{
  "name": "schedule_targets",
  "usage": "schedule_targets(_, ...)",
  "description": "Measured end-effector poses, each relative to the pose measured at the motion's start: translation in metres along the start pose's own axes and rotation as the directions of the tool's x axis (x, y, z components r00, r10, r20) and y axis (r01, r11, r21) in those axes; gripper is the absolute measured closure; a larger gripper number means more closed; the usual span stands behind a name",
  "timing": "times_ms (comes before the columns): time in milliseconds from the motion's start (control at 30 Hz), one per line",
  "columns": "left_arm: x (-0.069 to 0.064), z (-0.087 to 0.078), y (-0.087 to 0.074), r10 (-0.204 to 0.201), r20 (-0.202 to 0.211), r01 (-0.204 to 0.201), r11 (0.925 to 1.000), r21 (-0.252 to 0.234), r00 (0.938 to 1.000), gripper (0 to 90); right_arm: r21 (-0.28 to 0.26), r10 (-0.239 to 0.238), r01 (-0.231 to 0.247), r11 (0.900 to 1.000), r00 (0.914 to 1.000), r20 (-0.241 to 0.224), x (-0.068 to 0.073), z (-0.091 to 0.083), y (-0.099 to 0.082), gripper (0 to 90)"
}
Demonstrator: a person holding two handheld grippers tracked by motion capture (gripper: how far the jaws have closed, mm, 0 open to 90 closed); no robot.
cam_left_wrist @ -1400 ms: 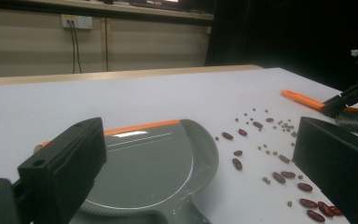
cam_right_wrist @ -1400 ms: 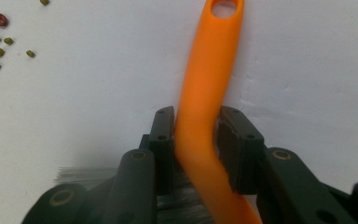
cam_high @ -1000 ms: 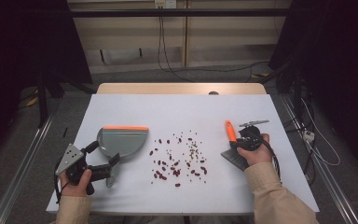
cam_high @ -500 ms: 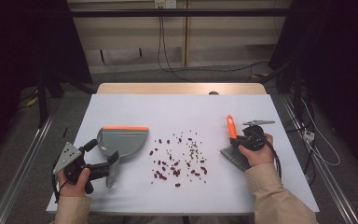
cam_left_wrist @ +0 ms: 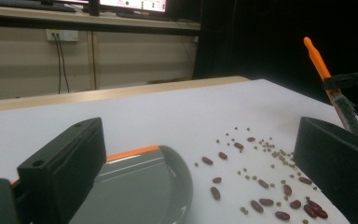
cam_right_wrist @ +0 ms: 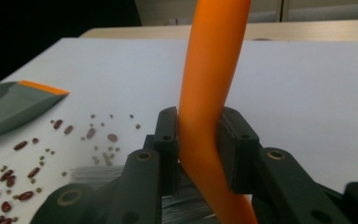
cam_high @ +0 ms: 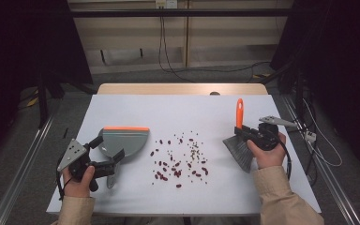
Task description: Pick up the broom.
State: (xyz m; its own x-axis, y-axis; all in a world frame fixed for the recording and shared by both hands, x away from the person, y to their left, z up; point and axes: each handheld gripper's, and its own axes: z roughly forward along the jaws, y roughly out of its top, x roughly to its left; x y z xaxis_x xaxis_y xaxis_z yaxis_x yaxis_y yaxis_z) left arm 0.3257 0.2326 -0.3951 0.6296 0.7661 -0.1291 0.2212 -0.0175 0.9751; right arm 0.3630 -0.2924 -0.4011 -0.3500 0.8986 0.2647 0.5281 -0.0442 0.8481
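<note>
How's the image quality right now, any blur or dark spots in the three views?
High view: table evenly lit, beans sharp, surroundings black. Left gripper view: dim; its near jaws are dark and soft, the dustpan shows a faint sheen. Right gripper view: the brush handle, clamped in the right gripper, looms large and slightly soft; beans there are blurred.

A: Lab or home?
B: Lab test bay. White table [cam_high: 136,110], aluminium rails [cam_high: 21,166] beside it, black curtains [cam_high: 23,42], cables [cam_high: 166,51] hanging from a wall socket [cam_high: 165,3], monitors [cam_left_wrist: 121,4] on a shelf.
</note>
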Motion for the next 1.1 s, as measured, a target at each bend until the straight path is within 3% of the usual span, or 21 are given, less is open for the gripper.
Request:
schedule_targets(433, -0.02, 0.021, 0.008, 0.036, 0.066, -0.038, 0.9988, 0.03, 0.9972, 2.4, -0.118, 0.02, -0.025, 0.9927, 0.9988, -0.045, 0.004, -0.018, 0.004, 71.8)
schedule_targets(733, -0.031, 0.033, 0.016, 0.045, 0.094, -0.047, 0.9987, 0.018, 0.9946, 2.6, -0.146, 0.058, -0.071, 0.9867, 0.9943, -0.089, 0.009, -0.022, 0.007, 71.8)
schedule_targets(1100, -0.042, 0.045, 0.018, 0.045, 0.121, -0.05, 0.9981, 0.036, 0.9916, 2.6, -0.162, 0.051, -0.069, 0.9843, 0.9918, -0.117, 0.018, -0.019, 0.011, 71.8)
